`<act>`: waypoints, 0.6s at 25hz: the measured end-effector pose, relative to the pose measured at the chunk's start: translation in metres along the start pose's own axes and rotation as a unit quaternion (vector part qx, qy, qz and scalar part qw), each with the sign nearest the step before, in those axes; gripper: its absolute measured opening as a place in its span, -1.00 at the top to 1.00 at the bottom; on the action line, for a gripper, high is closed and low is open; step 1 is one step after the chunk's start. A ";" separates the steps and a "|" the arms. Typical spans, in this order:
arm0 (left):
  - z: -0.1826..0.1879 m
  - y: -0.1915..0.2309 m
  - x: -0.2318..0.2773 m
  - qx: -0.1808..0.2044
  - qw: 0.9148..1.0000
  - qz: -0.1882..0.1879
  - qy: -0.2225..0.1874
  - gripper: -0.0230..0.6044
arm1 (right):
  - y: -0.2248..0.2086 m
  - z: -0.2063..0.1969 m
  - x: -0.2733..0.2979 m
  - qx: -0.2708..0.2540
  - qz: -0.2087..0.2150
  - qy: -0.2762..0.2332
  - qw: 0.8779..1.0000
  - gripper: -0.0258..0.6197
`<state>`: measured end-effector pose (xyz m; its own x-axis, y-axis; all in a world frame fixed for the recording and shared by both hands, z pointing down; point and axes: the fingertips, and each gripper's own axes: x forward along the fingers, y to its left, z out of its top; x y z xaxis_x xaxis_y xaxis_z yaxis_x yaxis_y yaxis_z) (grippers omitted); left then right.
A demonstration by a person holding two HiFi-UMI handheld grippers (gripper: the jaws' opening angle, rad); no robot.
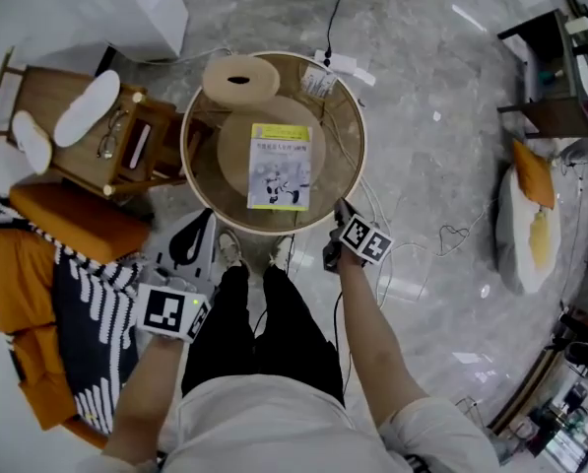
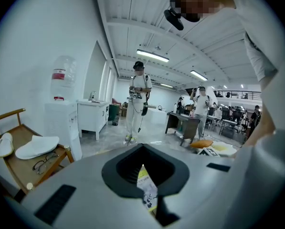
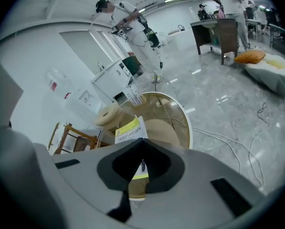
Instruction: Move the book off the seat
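Around the round, pale-rimmed table [image 1: 359, 131] we see a wooden chair [image 1: 141, 156] at the upper left of the head view, carrying white slippers [image 1: 87, 106] and a pair of glasses [image 1: 109, 136]. Below the chair are an orange cushion [image 1: 77, 220] and striped cloth [image 1: 97, 313]. A second round stool [image 1: 240, 80] overlaps the table's upper rim, and loose cables [image 1: 451, 236] trail over the floor at the right. The rim's near edge lies between the book and both grippers. We cannot tell whether the tan seat [image 1: 234, 156] stands under the tinted top or on it. The cloth and cushion are cut off at the left edge. In the left gripper view the gripper's grey body hides everything low in the frame, while a water dispenser [image 2: 61, 123] and standing people [image 2: 138, 99] fill the room behind. The book [image 1: 280, 166] lies flat on the seat, mid-frame in the head view. The right gripper [image 3: 142, 141] has its jaws together on nothing. The book sits just above their tips in the right gripper view, with a sliver showing through the dark opening. The left gripper [image 2: 143, 148] is likewise closed and empty, and in the head view it is well apart from the book at the lower left.
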<state>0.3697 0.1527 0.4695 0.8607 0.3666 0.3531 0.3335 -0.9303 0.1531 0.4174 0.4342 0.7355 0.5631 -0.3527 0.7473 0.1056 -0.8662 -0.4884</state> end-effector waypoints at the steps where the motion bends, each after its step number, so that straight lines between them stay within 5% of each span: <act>1: 0.006 -0.002 -0.004 0.003 1.000 0.000 -0.003 0.88 | 0.002 0.006 -0.008 0.004 0.004 -0.007 1.000 0.85; 15: 0.096 0.000 -0.062 0.032 0.995 0.035 -0.083 0.88 | 0.064 0.096 -0.101 -0.024 0.084 -0.102 0.991 0.85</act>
<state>0.3529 0.1288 0.3592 0.9328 0.2978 0.2031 0.2893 -0.9546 0.0713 0.4462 0.4481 0.5853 0.7244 -0.4184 0.5480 -0.0403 -0.8192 -0.5721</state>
